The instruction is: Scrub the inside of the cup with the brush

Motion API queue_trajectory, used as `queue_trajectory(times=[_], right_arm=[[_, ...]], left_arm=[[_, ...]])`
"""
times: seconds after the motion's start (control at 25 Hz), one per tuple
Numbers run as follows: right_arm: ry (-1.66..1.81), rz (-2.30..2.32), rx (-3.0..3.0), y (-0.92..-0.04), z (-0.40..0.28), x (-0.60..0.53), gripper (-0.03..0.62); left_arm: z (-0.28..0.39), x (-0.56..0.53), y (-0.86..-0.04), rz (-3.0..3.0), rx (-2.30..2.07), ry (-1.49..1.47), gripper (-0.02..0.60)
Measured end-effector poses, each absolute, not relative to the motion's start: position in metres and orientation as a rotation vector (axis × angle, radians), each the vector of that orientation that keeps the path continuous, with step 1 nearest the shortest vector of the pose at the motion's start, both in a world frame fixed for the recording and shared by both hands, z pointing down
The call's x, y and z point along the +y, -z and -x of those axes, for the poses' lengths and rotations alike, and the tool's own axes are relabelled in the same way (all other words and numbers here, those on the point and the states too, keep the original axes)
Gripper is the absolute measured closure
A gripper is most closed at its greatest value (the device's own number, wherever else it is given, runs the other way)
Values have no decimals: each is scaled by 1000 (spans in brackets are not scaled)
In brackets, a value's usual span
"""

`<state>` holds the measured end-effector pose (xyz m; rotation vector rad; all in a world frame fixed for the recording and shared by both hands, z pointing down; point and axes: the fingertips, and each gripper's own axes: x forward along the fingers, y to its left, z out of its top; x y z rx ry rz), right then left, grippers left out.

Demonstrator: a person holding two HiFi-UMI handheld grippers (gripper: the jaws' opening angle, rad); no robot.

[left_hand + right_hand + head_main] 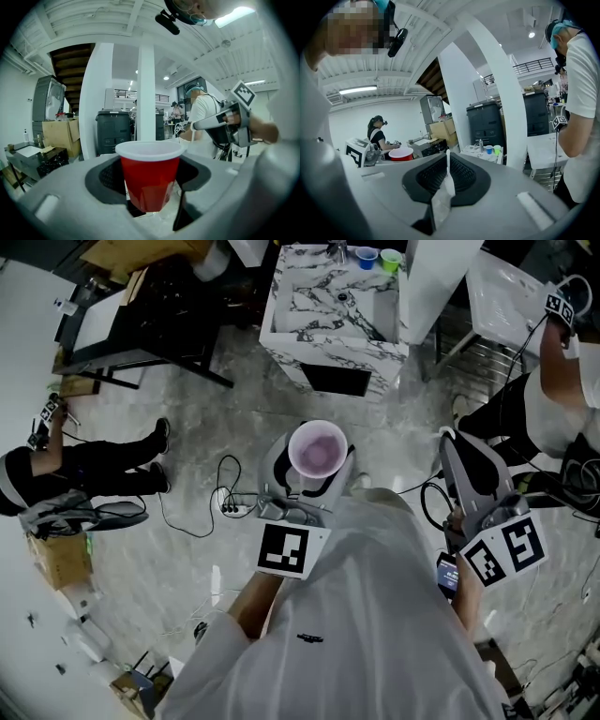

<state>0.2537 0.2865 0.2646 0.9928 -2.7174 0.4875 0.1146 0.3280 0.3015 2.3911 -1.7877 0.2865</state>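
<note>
The cup (317, 451) sits at the centre of the head view, upright with its mouth open towards me, so I can look straight into the pale inside that needs scrubbing. It rests on no surface. My left gripper (309, 491) is clamped on its red wall from both sides, low on the body, which leaves the white rim free for a tool to enter.

My right gripper (466, 470) is at the right of the frame, well apart from the cup. Its jaws are pressed together on a thin pale strip that I take to be the handle of the brush (440, 202). The bristles I cannot make out. I judge the scrubbing not yet begun, as nothing is inside the cup.

At the top centre stands a marble-patterned counter (309, 324) with a blue cup (367, 257) and a green cup (391, 259).
</note>
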Motion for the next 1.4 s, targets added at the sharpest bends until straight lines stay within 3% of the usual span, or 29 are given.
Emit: queue_trajectory(times=[0.48, 1.0, 1.4], right_arm=[[-512, -994, -2686, -284, -200, 185, 571], [-566, -1119, -2637, -273, -65, 18, 571], [-546, -1098, -2631, -267, 9, -47, 571]], left_arm=[[-63, 228, -324, -2390, -1746, -322, 282], [58, 48, -317, -2515, -1553, -386, 282], [111, -20, -323, -2540, -1480, -397, 282]])
